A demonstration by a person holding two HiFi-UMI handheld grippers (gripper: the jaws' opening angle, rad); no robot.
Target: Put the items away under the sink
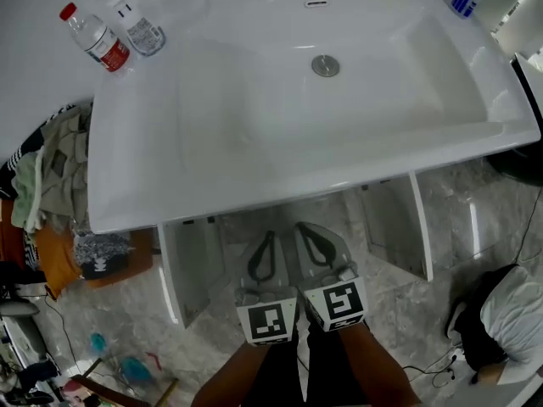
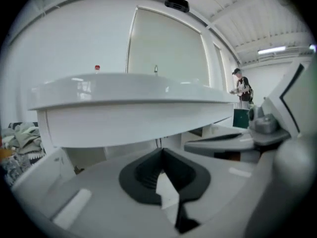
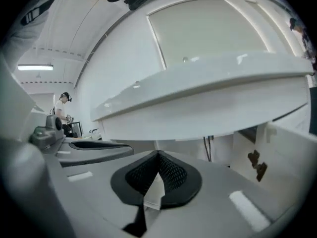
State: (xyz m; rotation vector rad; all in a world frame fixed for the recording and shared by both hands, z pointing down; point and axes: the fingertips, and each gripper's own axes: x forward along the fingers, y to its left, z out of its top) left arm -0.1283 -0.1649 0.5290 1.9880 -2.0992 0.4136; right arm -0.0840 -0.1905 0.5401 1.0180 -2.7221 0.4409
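Head view: left gripper (image 1: 268, 237) and right gripper (image 1: 304, 230) pressed together; water bottle (image 1: 95, 36) well apart, upper left.

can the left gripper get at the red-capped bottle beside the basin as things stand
Probably yes. The red-capped bottle stands unobstructed on the counter, a white-capped bottle beside it. The left gripper is shut and empty, below the sink's front rim, so it must rise over that and open.

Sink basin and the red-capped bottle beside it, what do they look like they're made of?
Sink basin: glossy white, likely glazed ceramic or cast resin, judging by the bright reflections on its smooth surface. Bottle: probably clear plastic, judging by its see-through body, with a red cap and a printed label.
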